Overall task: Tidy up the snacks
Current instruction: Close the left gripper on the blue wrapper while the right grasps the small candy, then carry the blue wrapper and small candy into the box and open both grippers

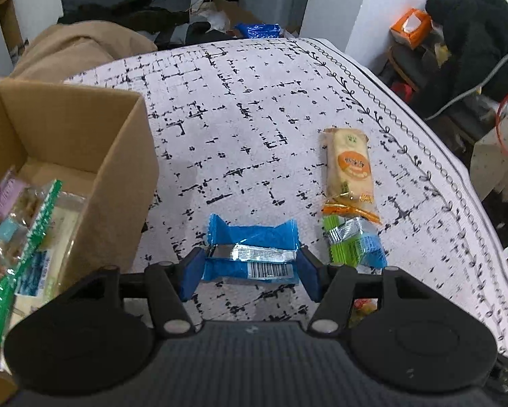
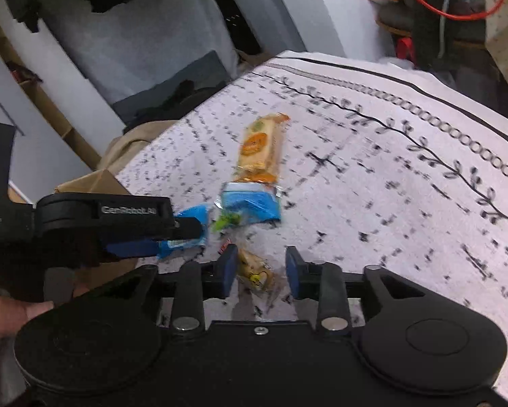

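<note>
My left gripper (image 1: 250, 271) is shut on a blue snack packet (image 1: 252, 249), its pads against both ends, just above the patterned cloth. It also shows in the right wrist view (image 2: 172, 234), where the blue packet (image 2: 192, 227) sticks out of it. My right gripper (image 2: 260, 271) is open over a small yellow clear-wrapped snack (image 2: 255, 273) lying between its fingers. An orange cracker packet (image 1: 350, 166) (image 2: 260, 146) and a green and blue packet (image 1: 355, 244) (image 2: 250, 203) lie further on.
A cardboard box (image 1: 118, 156) with several snacks in it stands at the left. The white black-patterned cloth (image 1: 254, 118) covers the table. Clothes, an orange tissue box (image 1: 409, 27) and clutter lie beyond the table's edges.
</note>
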Available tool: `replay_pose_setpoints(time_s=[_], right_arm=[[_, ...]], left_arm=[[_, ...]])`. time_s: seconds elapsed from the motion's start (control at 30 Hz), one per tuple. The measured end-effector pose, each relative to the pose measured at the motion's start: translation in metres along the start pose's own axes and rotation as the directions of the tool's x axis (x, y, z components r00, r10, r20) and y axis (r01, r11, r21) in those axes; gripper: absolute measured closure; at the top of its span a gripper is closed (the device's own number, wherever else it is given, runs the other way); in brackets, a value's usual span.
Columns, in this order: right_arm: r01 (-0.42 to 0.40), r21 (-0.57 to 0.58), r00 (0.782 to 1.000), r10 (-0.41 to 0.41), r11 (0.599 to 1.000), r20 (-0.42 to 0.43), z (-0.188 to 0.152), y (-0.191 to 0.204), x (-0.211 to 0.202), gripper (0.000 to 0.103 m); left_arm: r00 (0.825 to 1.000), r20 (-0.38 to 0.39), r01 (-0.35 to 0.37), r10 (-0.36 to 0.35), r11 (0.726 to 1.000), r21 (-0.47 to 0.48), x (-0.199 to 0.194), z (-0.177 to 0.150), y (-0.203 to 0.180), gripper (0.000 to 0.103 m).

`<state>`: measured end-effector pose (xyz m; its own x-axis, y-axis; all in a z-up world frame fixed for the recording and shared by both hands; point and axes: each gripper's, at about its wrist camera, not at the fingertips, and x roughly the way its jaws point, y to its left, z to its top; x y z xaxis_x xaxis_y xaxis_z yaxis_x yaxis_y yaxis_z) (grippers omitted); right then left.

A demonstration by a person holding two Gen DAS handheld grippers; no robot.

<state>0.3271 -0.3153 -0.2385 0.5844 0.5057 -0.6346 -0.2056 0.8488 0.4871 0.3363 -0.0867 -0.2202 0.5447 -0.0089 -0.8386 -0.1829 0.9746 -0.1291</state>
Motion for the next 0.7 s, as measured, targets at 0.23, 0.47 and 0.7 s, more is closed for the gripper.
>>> replay_pose_setpoints(time_s=[0.23, 0.47, 0.7], right_arm=[[0.000, -0.104, 1.000, -0.001, 0.995, -0.007, -0.007, 0.016, 0.008, 0.051], [0.017, -0.133, 0.999, -0.022, 0.991, -0.039, -0.011, 0.020, 0.006, 0.077], [0.052, -0.090, 0.998, -0.054, 0.995, -0.025, -0.008, 0.016, -0.010, 0.084]], left_arm=[[1.000, -0.002, 0.022, -0.022, 0.999, -0.027, -0.001, 0.000, 0.006, 0.072], [0.999, 0.010, 0.035, -0.035, 0.999, -0.032, -0.011, 0.000, 0.008, 0.080], [0.998, 0.036, 0.060, -0.059, 0.998, -0.037, -0.029, 0.003, 0.009, 0.082]])
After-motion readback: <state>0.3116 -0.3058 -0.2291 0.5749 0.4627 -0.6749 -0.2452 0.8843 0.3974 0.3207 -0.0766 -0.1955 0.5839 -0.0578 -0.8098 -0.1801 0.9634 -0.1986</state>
